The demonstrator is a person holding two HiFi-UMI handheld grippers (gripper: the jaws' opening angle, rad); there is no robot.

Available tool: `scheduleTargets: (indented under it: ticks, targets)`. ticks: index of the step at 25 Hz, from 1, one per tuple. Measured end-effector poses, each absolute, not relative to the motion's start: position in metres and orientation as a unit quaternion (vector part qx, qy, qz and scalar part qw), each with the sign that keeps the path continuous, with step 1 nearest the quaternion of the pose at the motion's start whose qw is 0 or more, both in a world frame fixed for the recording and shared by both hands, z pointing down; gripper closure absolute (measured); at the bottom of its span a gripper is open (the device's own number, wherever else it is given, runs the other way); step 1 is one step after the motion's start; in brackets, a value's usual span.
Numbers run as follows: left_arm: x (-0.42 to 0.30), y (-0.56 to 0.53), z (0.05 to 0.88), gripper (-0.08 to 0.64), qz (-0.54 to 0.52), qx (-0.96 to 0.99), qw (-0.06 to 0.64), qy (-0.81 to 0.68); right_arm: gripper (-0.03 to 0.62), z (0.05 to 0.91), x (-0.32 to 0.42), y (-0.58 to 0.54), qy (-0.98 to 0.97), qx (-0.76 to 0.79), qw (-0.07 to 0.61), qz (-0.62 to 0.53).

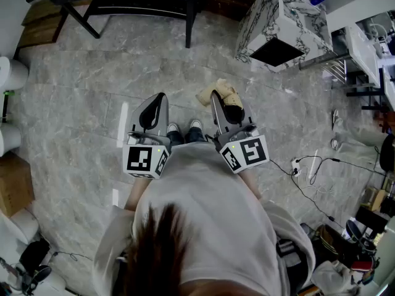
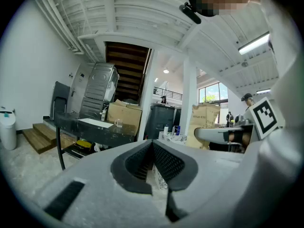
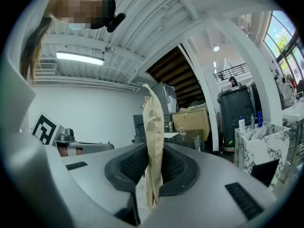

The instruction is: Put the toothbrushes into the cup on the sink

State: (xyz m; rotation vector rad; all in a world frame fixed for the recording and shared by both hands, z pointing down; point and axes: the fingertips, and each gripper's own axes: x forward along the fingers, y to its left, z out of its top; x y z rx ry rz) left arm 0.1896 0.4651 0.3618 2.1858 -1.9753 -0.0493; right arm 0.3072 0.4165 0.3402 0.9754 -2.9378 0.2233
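Observation:
I stand on a grey marble floor with both grippers held level in front of me. My right gripper [image 1: 215,95] [image 3: 153,151] is shut on a crumpled beige paper bag [image 3: 153,120] [image 1: 226,92], which sticks up between its pads. The jaws of my left gripper [image 1: 159,97] [image 2: 152,147] are together with nothing between them. The white marbled sink cabinet [image 1: 281,23] [image 3: 263,139] stands ahead to the right, with small bottles [image 3: 242,124] on it. No toothbrush or cup on the sink can be made out.
A black table [image 1: 142,5] [image 2: 90,127] stands ahead, with a glass [image 2: 118,123] on it. Behind it are cardboard boxes [image 2: 124,118] and a dark bin [image 2: 161,118]. A power strip with cables [image 1: 302,165] lies on the floor at right. Wooden steps [image 1: 40,23] are far left.

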Motion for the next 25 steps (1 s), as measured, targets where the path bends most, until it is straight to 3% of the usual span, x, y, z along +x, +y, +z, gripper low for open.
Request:
scheduleTargets:
  ticks: [25]
  targets:
    - [0.138, 0.494, 0.363, 0.551, -0.031, 0.745, 0.090, -0.660, 0.535, 0.341, 0.267, 0.445, -0.942, 0.333, 0.018, 0.047]
